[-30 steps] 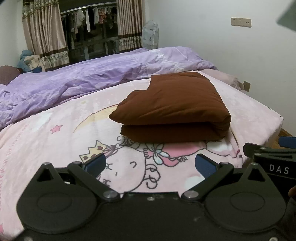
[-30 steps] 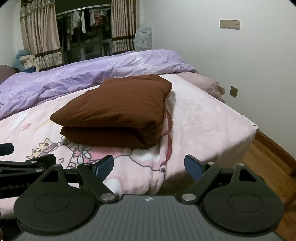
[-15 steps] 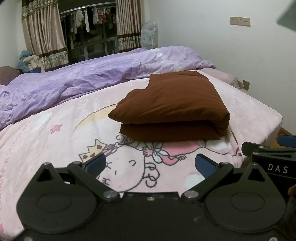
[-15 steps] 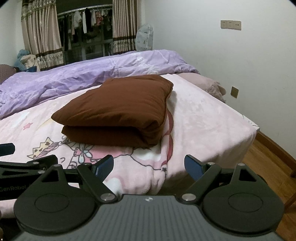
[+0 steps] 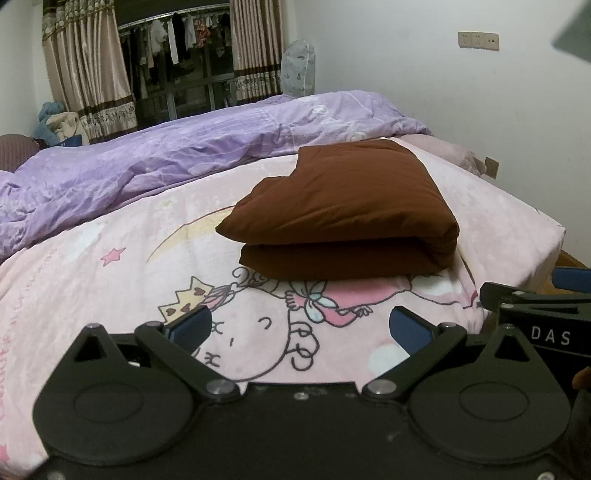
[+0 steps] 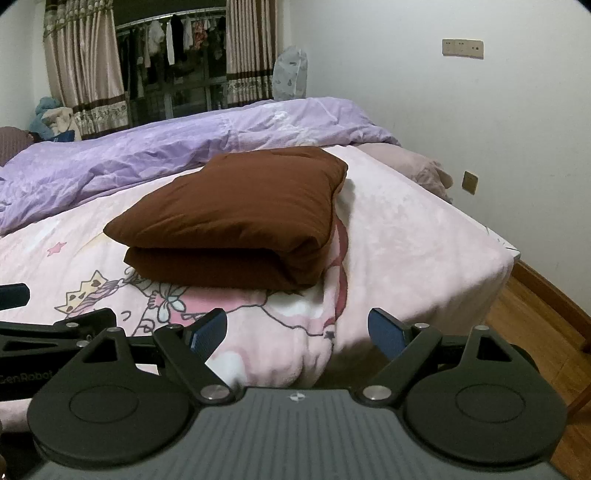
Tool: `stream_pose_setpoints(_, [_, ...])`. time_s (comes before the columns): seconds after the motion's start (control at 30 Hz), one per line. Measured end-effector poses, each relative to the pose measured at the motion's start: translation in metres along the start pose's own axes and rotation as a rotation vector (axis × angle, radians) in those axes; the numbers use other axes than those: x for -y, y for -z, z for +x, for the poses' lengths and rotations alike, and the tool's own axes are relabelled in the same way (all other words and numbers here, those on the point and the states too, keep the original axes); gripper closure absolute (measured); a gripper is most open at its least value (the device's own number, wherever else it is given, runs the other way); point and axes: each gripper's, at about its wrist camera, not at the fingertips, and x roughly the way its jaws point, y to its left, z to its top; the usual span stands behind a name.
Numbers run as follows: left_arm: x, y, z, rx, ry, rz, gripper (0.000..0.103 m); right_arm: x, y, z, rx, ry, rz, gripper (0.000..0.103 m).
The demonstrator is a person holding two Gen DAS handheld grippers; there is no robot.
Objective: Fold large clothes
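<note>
A brown garment (image 5: 343, 206) lies folded into a thick, neat stack on the pink cartoon-print bed sheet (image 5: 129, 266). It also shows in the right wrist view (image 6: 236, 214). My left gripper (image 5: 301, 326) is open and empty, held back from the stack over the sheet's near part. My right gripper (image 6: 297, 330) is open and empty, held near the bed's front edge, also short of the stack. The right gripper shows at the right edge of the left wrist view (image 5: 535, 295); the left gripper's arm shows at the left of the right wrist view (image 6: 55, 325).
A crumpled purple duvet (image 5: 166, 162) lies across the far side of the bed. A pink pillow (image 6: 413, 166) sits at the far right corner. Wooden floor (image 6: 535, 332) lies right of the bed, by the white wall. Curtains and hanging clothes (image 5: 177, 33) are behind.
Both grippers have drifted slightly back and steadied; the view of the folded stack has shifted only a little. Both stay open and empty.
</note>
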Motion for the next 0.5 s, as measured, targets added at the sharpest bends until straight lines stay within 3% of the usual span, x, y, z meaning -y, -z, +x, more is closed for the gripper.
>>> stream_pose_setpoints(0.5, [-0.0042, 0.0028, -0.0022, 0.017, 0.022, -0.008, 0.0, -0.0001, -0.0002, -0.0001, -0.003, -0.001, 0.001, 0.002])
